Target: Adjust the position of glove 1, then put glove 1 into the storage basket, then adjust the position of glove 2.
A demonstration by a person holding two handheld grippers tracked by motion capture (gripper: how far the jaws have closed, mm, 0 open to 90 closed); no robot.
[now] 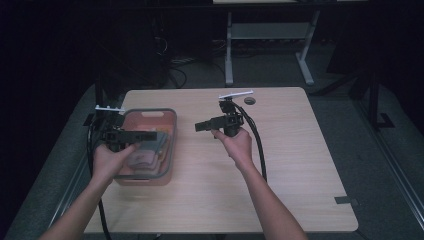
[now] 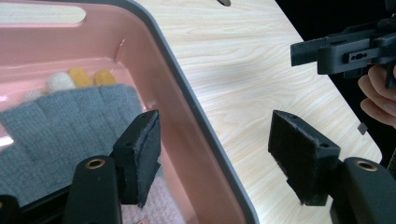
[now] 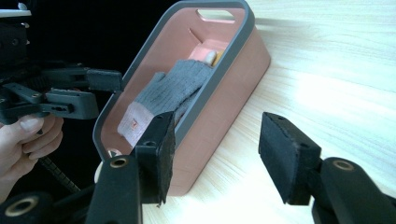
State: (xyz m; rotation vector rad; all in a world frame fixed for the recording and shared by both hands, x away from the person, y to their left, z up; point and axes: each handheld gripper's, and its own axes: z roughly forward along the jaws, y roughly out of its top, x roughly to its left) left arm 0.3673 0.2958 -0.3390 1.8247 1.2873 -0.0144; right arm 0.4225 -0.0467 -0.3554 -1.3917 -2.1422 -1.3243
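The grey knitted glove [image 3: 175, 86] lies flat inside the pink bin [image 3: 236, 70], its coloured fingertips toward the far end and its pale cuff toward the near end, on top of some other soft pink fabric. Nothing is gripped, so the glove looks already placed in the bin; what is left seems only to draw both tools away or fetch another item. The left tool [image 2: 212, 154] hangs over the bin's right rim with its jaws apart and empty, one pad above the glove, the other over the table [image 2: 243, 70]. The right tool [image 1: 202, 126] hovers just beside the bin above the bare table, jaws likewise spread and holding nothing, pointed toward the bin.
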